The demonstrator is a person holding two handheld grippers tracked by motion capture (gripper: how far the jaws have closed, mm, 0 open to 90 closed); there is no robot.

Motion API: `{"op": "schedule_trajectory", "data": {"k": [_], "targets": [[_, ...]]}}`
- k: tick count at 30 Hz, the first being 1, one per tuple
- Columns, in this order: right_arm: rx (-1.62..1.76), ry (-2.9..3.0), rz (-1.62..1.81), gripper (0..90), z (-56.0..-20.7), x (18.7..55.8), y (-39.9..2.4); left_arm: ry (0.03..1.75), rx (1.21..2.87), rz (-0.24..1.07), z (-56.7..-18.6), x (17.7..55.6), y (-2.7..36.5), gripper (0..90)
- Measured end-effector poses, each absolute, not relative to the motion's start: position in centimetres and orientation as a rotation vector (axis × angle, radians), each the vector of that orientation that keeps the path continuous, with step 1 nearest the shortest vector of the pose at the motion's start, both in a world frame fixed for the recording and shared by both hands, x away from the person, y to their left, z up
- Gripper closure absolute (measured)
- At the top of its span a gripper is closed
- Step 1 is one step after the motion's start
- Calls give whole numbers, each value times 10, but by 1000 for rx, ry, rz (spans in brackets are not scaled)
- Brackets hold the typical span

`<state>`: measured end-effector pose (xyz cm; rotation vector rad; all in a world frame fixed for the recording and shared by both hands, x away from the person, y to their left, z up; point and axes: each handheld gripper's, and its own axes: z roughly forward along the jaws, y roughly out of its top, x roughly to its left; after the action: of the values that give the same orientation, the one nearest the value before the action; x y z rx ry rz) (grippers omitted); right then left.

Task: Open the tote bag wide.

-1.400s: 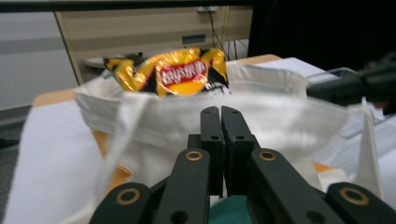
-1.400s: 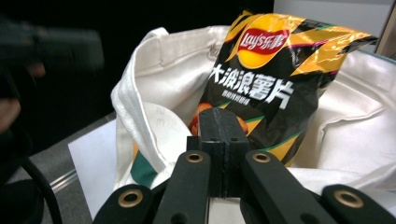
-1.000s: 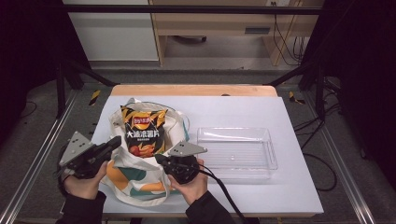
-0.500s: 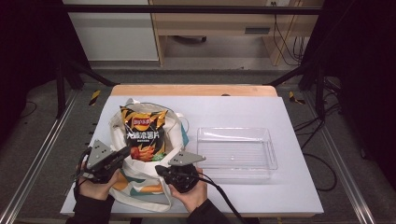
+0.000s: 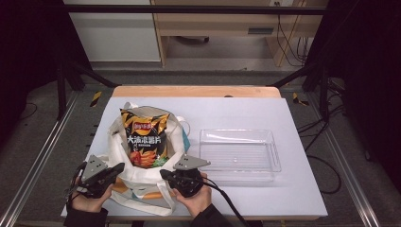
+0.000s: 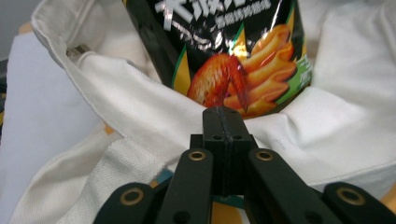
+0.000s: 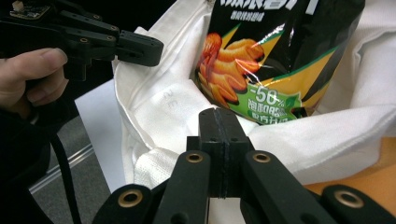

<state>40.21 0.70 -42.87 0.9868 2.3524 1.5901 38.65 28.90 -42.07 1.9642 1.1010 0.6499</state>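
1. the left gripper (image 5: 119, 168) sits at the near left edge of the white tote bag (image 5: 142, 187). in the left gripper view its jaws are pressed flat together, tips against the bag's cloth rim, with no cloth seen between them.
2. the right gripper (image 5: 165, 174) sits at the bag's near right edge. in the right gripper view its jaws are likewise closed on each other, tips at the folded rim, holding nothing that can be seen.
3. the left hand (image 5: 87, 201) and the right hand (image 5: 195, 198) hold the grippers from the near side of the bench (image 5: 293, 189); a black cable (image 5: 224, 203) trails from the right gripper.
4. the bag lies open on the left half of the bench, with orange print on its near face.
5. a chips packet (image 5: 144, 139), black and orange with pictures of fries, stands inside the bag, its top rising above the rim, just beyond both grippers.
6. a clear plastic tray (image 5: 239, 155) lies on the bench to the right of the bag, apart from it, just beyond the right gripper.
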Motion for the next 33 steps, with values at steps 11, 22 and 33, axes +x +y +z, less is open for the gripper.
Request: {"op": "schedule_trajectory", "data": {"k": [11, 22, 33], "targets": [[1033, 2358, 1556, 900, -450, 398, 7, 1142, 2042, 645, -441, 387, 293, 899], [1063, 2354, 1478, 900, -470, 398, 5, 1171, 2092, 618, -451, 391, 292, 899], [1079, 2367, 1443, 900, -483, 399, 4, 1190, 2142, 602, -455, 394, 289, 899]]}}
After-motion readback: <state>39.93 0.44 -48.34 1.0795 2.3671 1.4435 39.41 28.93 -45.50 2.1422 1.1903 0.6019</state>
